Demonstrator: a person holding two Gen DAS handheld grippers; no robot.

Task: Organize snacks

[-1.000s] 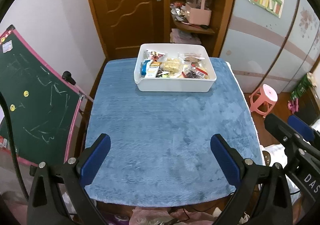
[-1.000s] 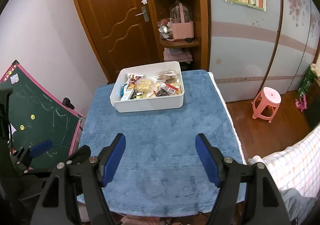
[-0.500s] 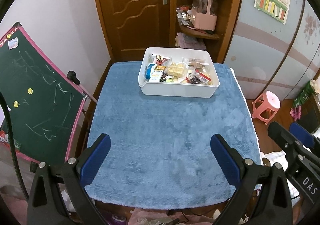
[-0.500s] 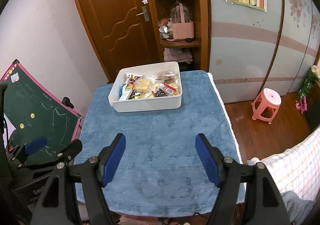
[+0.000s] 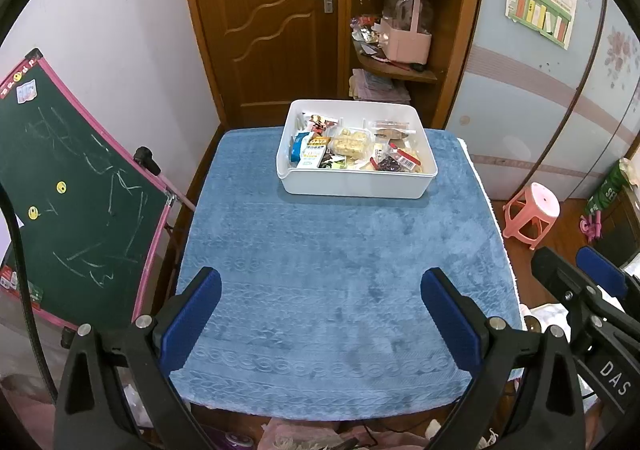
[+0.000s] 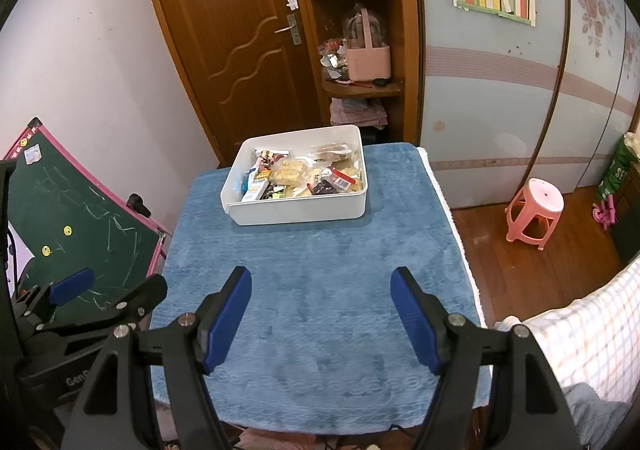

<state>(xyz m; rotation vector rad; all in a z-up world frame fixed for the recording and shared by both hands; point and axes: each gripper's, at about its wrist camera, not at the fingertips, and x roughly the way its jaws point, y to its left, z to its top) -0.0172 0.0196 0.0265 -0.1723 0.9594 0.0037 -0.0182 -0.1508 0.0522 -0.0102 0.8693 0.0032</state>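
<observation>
The right gripper body carries white letters "DAS" in the left wrist view. The left gripper body shows "Gen" in the right wrist view. The green bag shows "SE". Poster and snack labels are too small to read.

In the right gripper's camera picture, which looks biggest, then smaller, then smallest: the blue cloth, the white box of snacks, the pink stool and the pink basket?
1. Blue cloth
2. White box
3. Pink stool and pink basket: they look nearly alike, and the basket is farther away, so I won't rank them.
</observation>
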